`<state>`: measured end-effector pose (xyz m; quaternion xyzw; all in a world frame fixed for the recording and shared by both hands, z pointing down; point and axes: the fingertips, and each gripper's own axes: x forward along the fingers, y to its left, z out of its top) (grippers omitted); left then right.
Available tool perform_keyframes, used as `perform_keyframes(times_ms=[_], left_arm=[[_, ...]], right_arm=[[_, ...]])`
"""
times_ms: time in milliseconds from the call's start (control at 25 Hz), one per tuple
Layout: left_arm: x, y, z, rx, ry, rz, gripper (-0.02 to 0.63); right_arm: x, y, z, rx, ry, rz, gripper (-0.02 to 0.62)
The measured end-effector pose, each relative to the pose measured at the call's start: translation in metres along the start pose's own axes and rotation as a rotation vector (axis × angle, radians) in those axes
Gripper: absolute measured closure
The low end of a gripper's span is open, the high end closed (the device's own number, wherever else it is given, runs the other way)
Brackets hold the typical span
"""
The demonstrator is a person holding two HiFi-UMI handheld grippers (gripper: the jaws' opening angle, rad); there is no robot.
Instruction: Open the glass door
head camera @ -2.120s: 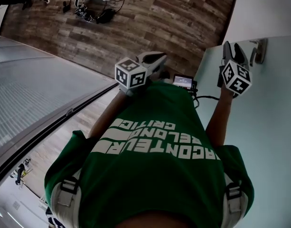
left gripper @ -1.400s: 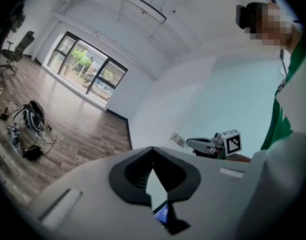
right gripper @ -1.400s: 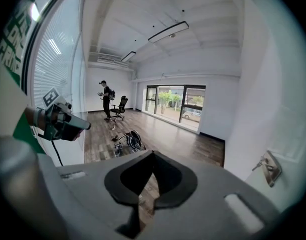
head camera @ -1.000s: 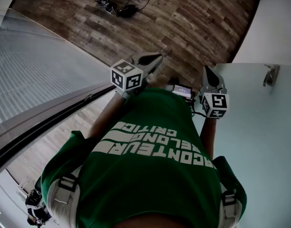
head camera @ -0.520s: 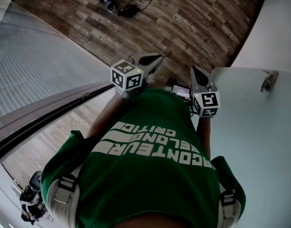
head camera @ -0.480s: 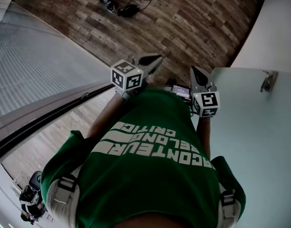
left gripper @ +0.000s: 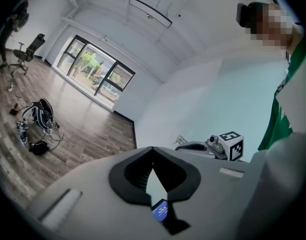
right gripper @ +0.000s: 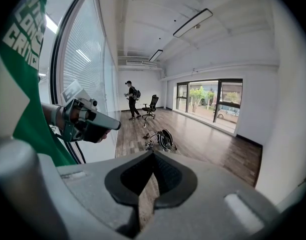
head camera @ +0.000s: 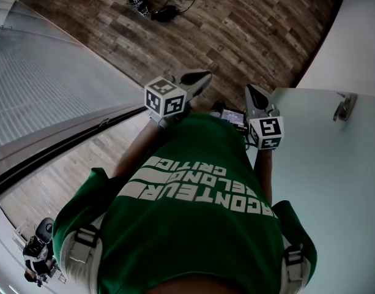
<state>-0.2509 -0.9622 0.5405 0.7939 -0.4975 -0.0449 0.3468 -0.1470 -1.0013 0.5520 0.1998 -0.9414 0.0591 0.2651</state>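
Note:
The glass door is the pale teal pane at the right of the head view, with its metal handle near the top right. My right gripper hangs left of the door's edge, well apart from the handle, shut and empty. My left gripper is held in front of the green shirt, jaws together with nothing in them. The left gripper view shows the right gripper in front of the door pane. The right gripper view shows the left gripper.
A glass wall with blinds and its dark floor track run along the left. Bags and cables lie on the wooden floor ahead. Far down the room stand a person and an office chair.
My right gripper has come away from the door handle and drawn left toward my body. The handle now lies far to its right. The left gripper has barely shifted.

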Motion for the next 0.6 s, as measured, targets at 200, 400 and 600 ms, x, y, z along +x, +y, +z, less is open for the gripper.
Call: perform_keyframes(times_ms=[200,400,600], left_arm=[[0.009,-0.006,-0.005,0.001,0.007,-0.002,0.591],[0.011,-0.007,-0.004,-0.002,0.008,-0.004,0.591],[0.012,-0.007,0.000,-0.005,0.006,0.000,0.591]], right_arm=[[-0.003,-0.003,-0.003,-0.007,0.001,0.005,0.604],[-0.003,-0.005,-0.003,-0.006,0.007,0.005,0.604],[-0.004,-0.008,-0.003,-0.010,0.015,0.009,0.604]])
